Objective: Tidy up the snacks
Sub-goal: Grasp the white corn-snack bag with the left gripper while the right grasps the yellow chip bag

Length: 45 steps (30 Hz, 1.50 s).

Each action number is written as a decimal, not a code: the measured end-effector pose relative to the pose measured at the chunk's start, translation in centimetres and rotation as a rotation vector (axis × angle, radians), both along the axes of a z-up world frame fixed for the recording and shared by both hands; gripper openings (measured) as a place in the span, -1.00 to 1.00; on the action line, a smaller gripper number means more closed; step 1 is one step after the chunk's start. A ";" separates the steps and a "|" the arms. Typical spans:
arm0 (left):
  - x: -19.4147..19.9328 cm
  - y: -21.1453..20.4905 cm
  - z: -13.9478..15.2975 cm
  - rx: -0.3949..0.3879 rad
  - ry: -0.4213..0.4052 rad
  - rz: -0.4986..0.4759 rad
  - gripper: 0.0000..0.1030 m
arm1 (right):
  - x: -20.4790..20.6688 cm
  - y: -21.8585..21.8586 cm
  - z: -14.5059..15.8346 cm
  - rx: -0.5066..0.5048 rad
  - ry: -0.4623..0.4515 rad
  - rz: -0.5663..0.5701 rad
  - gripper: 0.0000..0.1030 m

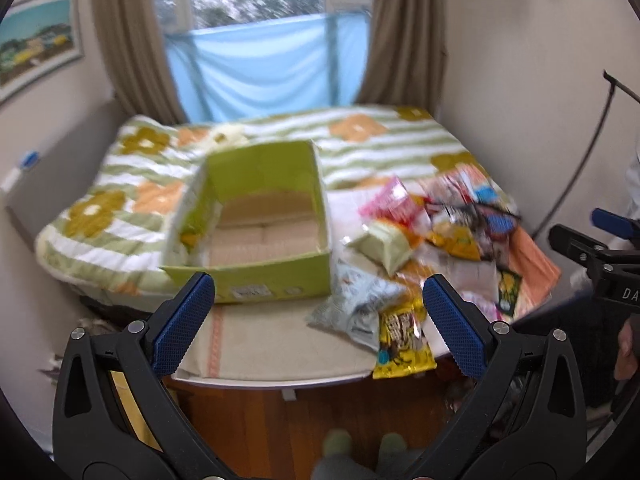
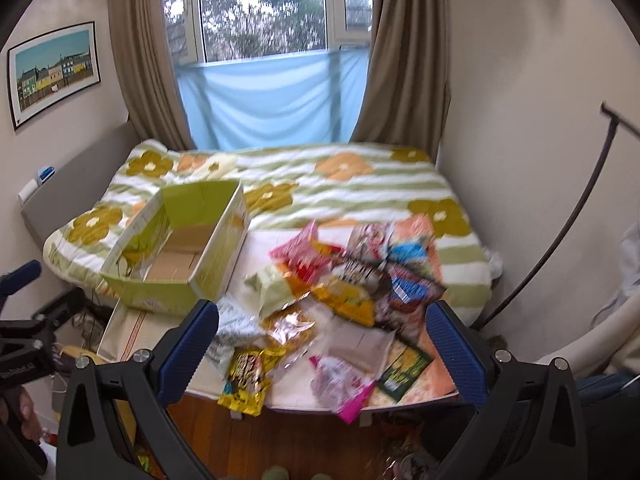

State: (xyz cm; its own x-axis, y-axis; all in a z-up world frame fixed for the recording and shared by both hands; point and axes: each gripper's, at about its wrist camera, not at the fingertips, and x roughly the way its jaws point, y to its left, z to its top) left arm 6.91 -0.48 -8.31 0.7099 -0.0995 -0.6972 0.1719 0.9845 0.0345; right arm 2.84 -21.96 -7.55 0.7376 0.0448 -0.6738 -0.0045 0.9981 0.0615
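A green cardboard box [image 1: 276,280] [image 2: 160,298] stands open and empty on the bed's near left part. To its right lies a heap of snack packets [image 1: 436,236] [image 2: 352,280], with a yellow packet [image 1: 402,338] [image 2: 248,378] at the bed's front edge and a pale blue-white bag [image 1: 356,304] beside it. My left gripper [image 1: 318,320] hangs open above the bed's near edge, nothing between its blue pads. In front of the heap my right gripper [image 2: 322,342] is open too, and empty. Each gripper shows at the other view's side.
The bed carries a green-striped flowered quilt [image 1: 384,148] [image 2: 320,192]. Behind it a window with brown curtains [image 2: 404,60] and a blue sheet [image 2: 272,100]. Walls close in on both sides. Wooden floor [image 1: 320,412] and a person's feet lie below.
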 end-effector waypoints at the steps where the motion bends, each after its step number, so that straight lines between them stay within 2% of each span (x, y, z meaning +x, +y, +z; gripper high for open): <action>1: 0.8 0.2 -1.0 -0.007 0.024 -0.026 0.99 | 0.2 0.2 -0.6 0.010 0.013 0.000 0.99; 7: 5.7 1.6 -7.2 -0.053 0.162 -0.160 0.99 | 2.3 2.6 -5.4 0.047 0.122 -0.011 0.99; 13: 9.4 1.1 -12.9 -0.054 0.257 -0.285 0.99 | 4.3 5.1 -11.6 0.099 0.235 -0.006 0.97; 17: 11.3 0.1 -16.4 -0.043 0.317 -0.343 0.98 | 5.4 6.9 -15.2 0.082 0.287 0.023 0.69; 21: 12.4 -1.2 -19.1 -0.045 0.365 -0.408 0.97 | 6.8 7.5 -18.2 0.093 0.338 0.042 0.59; 24: 13.2 -2.0 -20.8 -0.035 0.394 -0.435 0.89 | 7.3 7.5 -19.8 0.098 0.365 0.055 0.49; 31: 13.6 -3.1 -23.3 -0.047 0.455 -0.461 0.68 | 8.4 7.4 -22.8 0.134 0.426 0.097 0.35; 33: 13.6 -3.0 -23.5 -0.048 0.454 -0.462 0.66 | 8.5 7.2 -23.1 0.162 0.422 0.107 0.35; 37: 13.6 -2.9 -23.4 -0.074 0.460 -0.468 0.40 | 8.9 6.4 -23.8 0.221 0.425 0.113 0.23; 41: 13.4 -2.9 -23.2 -0.064 0.452 -0.468 0.34 | 9.5 5.6 -24.3 0.270 0.433 0.113 0.10; 45: 13.0 -3.2 -22.9 -0.037 0.432 -0.480 0.26 | 9.5 5.8 -24.1 0.259 0.436 0.111 0.02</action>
State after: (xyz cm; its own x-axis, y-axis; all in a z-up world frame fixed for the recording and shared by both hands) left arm 19.89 -3.71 -31.26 0.2368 -0.3662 -0.8999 0.5845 0.7936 -0.1691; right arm 12.32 -16.19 -31.64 0.3717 0.3127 -0.8741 -0.0287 0.9450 0.3258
